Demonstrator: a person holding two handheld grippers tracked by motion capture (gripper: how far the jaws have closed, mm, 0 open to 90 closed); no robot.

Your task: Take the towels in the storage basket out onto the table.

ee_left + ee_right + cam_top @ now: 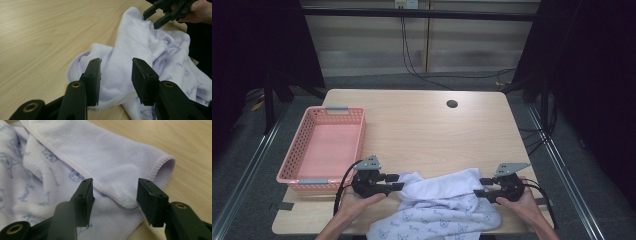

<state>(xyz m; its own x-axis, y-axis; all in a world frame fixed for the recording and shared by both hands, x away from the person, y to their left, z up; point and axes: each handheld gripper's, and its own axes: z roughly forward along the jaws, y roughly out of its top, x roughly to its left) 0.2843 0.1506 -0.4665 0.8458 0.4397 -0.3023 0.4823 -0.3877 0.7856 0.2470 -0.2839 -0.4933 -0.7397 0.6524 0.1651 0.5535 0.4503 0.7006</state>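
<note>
Soft, light white terry towel with blue print (pixel 447 205) lies crumpled between both grippers; left gripper (pixel 116 75) and right gripper (pixel 115 197) half open, holding nothing; best grabbed at stitched hem corners.

One towel (pixel 447 202); one pink basket (pixel 324 147); two grippers; one table (pixel 427 130).
</note>
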